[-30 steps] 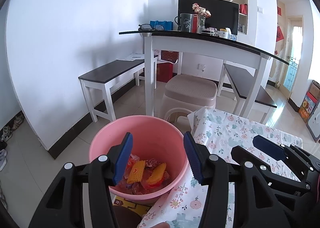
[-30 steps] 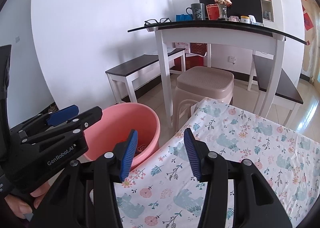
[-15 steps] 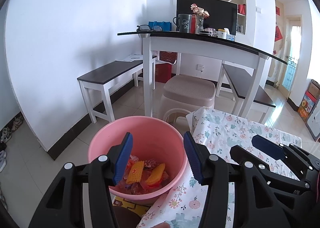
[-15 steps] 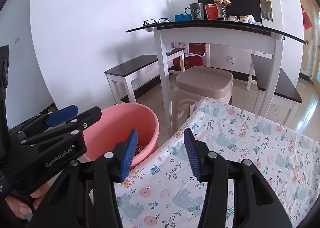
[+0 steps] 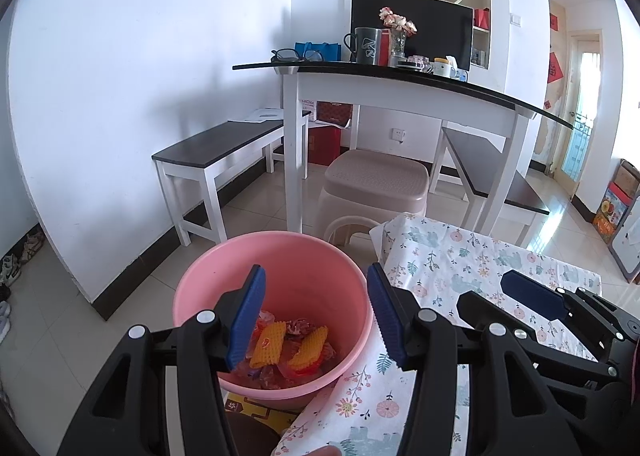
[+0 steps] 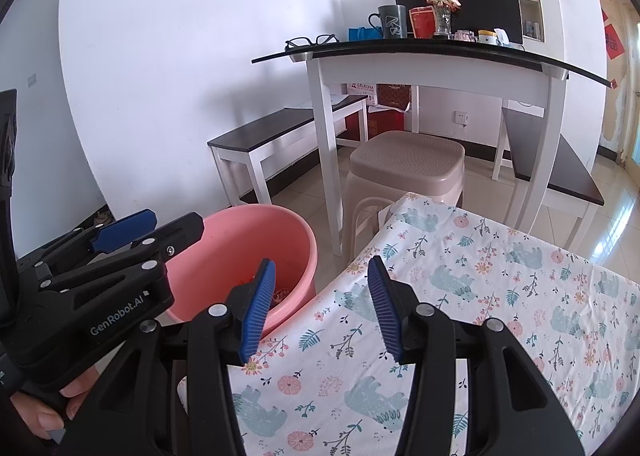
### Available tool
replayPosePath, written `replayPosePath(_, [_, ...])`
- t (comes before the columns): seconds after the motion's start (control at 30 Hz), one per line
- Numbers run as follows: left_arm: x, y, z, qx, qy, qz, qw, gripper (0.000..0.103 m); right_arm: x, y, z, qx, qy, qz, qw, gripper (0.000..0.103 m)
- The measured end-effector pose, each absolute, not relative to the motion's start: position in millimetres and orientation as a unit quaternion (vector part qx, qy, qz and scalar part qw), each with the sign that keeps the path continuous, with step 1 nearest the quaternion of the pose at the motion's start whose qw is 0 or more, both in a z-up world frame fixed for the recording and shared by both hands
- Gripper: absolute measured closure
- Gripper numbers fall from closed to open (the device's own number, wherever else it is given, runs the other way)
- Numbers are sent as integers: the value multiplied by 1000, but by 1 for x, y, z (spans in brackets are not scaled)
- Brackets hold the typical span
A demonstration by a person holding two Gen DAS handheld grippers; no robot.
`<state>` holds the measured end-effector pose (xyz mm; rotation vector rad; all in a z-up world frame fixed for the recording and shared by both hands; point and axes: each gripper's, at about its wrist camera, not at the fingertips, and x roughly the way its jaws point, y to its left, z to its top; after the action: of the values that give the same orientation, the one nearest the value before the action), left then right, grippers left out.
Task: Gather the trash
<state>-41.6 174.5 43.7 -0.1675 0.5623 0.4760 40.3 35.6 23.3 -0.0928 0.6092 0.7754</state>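
Observation:
A pink bucket (image 5: 320,256) stands on the floor beside a table with a floral cloth (image 5: 448,268). It holds orange and red wrappers (image 5: 288,344). My left gripper (image 5: 316,316) is open and empty, held above the bucket's near side. My right gripper (image 6: 320,306) is open and empty over the cloth's left edge (image 6: 460,296), next to the bucket (image 6: 248,232). The left gripper also shows in the right wrist view (image 6: 120,240), and the right gripper in the left wrist view (image 5: 532,296).
A beige plastic stool (image 5: 376,180) stands just behind the bucket and table. A white desk (image 5: 400,88) with a mug, flowers and a monitor is behind it. Dark benches (image 5: 224,144) stand on both sides. A white wall is at the left.
Both views have shifted very slightly; the grippers stay open and empty over the bucket and the cloth. Nothing was picked up or dropped.

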Motion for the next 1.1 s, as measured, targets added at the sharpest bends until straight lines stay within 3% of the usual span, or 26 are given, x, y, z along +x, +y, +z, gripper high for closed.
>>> replayPosePath(1.1, [-37, 170, 44, -68, 273, 233, 931, 51, 41, 34, 22, -44, 295, 371, 879, 54])
